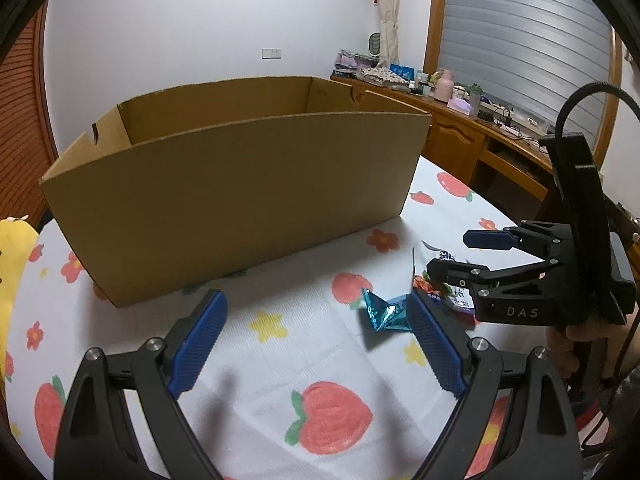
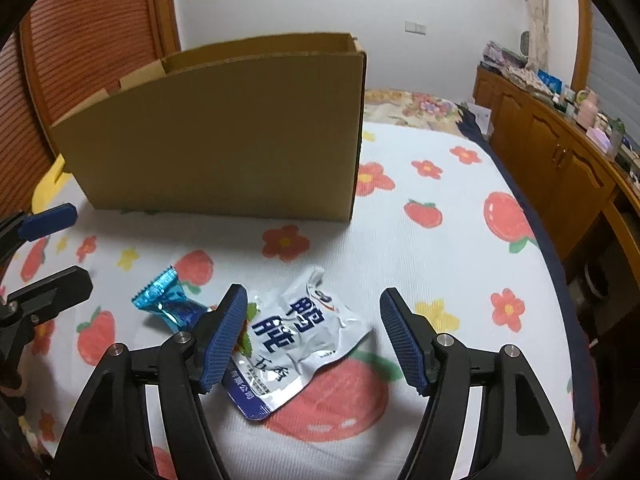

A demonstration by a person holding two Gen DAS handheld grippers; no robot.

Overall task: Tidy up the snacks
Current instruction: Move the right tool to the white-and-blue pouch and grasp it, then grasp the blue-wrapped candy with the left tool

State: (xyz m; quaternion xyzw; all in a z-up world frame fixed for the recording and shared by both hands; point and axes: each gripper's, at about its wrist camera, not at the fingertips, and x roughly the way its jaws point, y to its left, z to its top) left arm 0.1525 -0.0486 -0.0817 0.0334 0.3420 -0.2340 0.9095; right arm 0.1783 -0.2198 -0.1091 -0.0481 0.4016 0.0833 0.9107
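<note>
Lying crinkled: white snack pouch (image 2: pixel 308 340), blue lettering; shiny blue candy (image 2: pixel 168 300).

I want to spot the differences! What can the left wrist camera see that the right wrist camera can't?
Only the left wrist view shows the inside of the cardboard box and nearly the whole right tongs, seen from the side, open. Only the right wrist view shows the full printed front of the white snack pouch lying flat between those tongs. Both show the box, the blue candy wrapper, the pouch and the fruit-print sheet.
</note>
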